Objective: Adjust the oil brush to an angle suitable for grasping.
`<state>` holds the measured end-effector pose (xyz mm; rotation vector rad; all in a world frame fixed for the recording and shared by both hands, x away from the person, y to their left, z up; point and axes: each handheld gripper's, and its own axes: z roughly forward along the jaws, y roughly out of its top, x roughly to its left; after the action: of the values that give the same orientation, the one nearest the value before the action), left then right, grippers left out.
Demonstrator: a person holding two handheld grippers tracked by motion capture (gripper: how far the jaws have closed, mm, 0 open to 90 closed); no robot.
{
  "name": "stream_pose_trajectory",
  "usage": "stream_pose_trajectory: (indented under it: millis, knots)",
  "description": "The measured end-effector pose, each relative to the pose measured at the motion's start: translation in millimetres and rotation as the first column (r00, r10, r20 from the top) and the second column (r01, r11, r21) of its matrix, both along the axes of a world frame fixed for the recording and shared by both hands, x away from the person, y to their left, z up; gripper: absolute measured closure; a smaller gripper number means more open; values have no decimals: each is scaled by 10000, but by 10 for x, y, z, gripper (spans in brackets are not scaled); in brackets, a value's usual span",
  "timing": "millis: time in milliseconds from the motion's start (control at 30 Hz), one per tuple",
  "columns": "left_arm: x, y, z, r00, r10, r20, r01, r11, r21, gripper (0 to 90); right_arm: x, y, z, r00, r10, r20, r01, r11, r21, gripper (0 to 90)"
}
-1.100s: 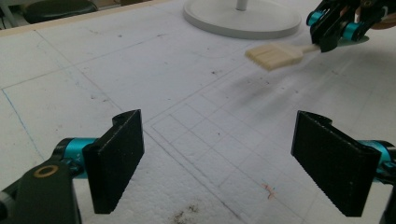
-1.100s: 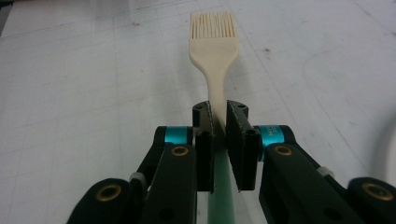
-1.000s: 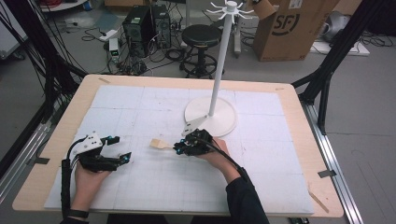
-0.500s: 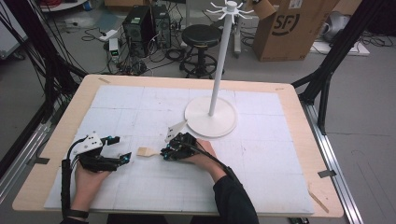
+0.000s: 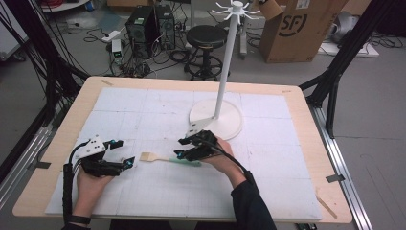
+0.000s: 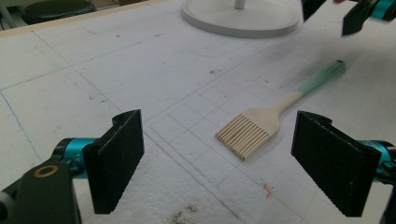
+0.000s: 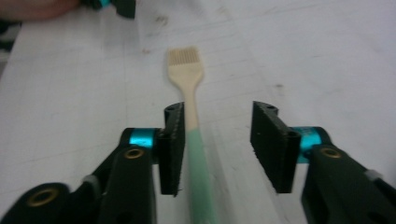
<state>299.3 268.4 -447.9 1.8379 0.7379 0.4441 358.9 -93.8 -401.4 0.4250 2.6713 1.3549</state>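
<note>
A pastry brush (image 5: 158,158) with cream bristles and a mint-green handle lies flat on the white mat, bristles pointing left. My right gripper (image 5: 181,148) hovers over the handle end. Its jaws have just been opening. In the right gripper view the brush (image 7: 187,88) runs between them, close beside the left jaw, and the right gripper (image 7: 217,140) does not pinch it. My left gripper (image 5: 123,153) rests at the left of the mat, open, its jaws facing the bristles. In the left gripper view the brush (image 6: 261,128) lies just beyond the left gripper (image 6: 219,163).
A white stand with a round base (image 5: 215,120) and a tall pole (image 5: 226,62) rises just behind my right hand; the base (image 6: 240,16) is also in the left gripper view. The mat (image 5: 143,110) covers most of the wooden table (image 5: 306,120).
My right gripper carried the brush leftward and down to the mat, then opened and let it go. The left gripper has kept still.
</note>
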Motion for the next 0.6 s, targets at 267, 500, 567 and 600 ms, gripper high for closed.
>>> stream_pose_trajectory:
  millis: [267, 500, 567, 600]
  knots:
    - [-1, -1, 0, 10000, 13, 3, -13, 10000, 16, 177, -178, -846, 136, 9778, -2096, 67, 2064, 9677, 1444, 340]
    - [-1, 0, 0, 10000, 32, 15, -32, 10000, 13, 176, -436, -1625, 13, 8971, -4416, 135, 4258, 8724, 2399, 225]
    - [-3, -1, 0, 10000, 28, 23, -28, 10000, 22, 174, -562, -1888, -52, 8486, -5287, 161, 5045, 8182, 2758, 194]
    - [-4, -2, 0, 10000, 35, 28, -35, 10000, 23, 174, -602, -1960, -76, 8320, -5545, 159, 5283, 8007, 2823, 177]
